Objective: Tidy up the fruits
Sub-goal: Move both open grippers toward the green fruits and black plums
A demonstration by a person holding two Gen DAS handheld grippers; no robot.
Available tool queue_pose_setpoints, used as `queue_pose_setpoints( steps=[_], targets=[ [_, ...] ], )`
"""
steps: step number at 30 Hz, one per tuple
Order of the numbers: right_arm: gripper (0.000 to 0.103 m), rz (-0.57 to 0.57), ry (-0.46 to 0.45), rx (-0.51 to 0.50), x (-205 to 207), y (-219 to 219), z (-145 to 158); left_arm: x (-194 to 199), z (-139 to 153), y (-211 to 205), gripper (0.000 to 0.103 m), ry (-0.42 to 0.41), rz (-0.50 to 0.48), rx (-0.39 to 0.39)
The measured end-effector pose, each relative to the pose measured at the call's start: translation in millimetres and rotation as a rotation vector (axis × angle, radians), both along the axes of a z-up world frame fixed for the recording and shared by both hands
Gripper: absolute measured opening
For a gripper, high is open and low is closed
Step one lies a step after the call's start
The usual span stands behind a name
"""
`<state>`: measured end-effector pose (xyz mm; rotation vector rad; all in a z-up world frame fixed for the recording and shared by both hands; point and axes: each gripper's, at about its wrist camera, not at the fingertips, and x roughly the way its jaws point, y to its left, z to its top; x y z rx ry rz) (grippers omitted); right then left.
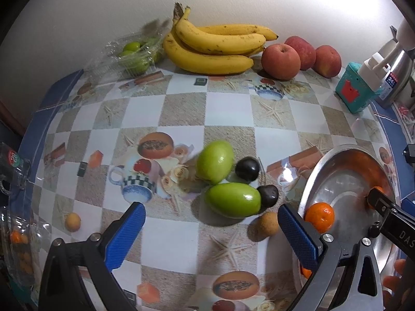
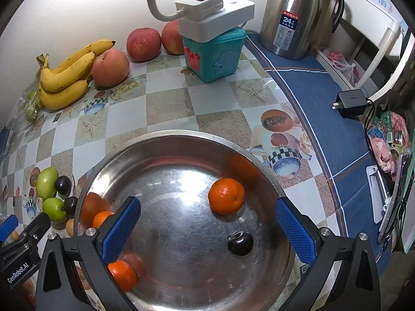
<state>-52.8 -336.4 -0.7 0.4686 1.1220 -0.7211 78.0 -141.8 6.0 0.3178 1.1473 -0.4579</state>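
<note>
Steel bowl (image 2: pixel 272 194) holds three tangerines and a dark plum (image 2: pixel 240 242); right gripper (image 2: pixel 207 230) wide open, empty above it; left gripper (image 1: pixel 211 235) open near two green fruits (image 1: pixel 232 200), plums, longans still on table.

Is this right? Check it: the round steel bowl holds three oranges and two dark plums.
Not quite. The right wrist view shows the round steel bowl holding three oranges but only one dark plum; two other dark plums lie outside it on the tablecloth.
</note>
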Motion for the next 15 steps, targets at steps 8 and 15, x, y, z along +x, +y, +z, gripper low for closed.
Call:
queue_pose_setpoints(
  steps=[8, 15],
  targets=[
    [0.103, 0.053, -0.013, 0.022, 11.0, 14.6, 4.8, 15.8, 1.5, 22.3, 0.103, -0.016, 0.012, 0.032],
    [0.103, 0.114, -0.052, 0.058, 28.1, 40.7, 11.9, 37.2, -9.2, 53.2, 0.103, 0.047, 0.08, 0.001]
  ],
)
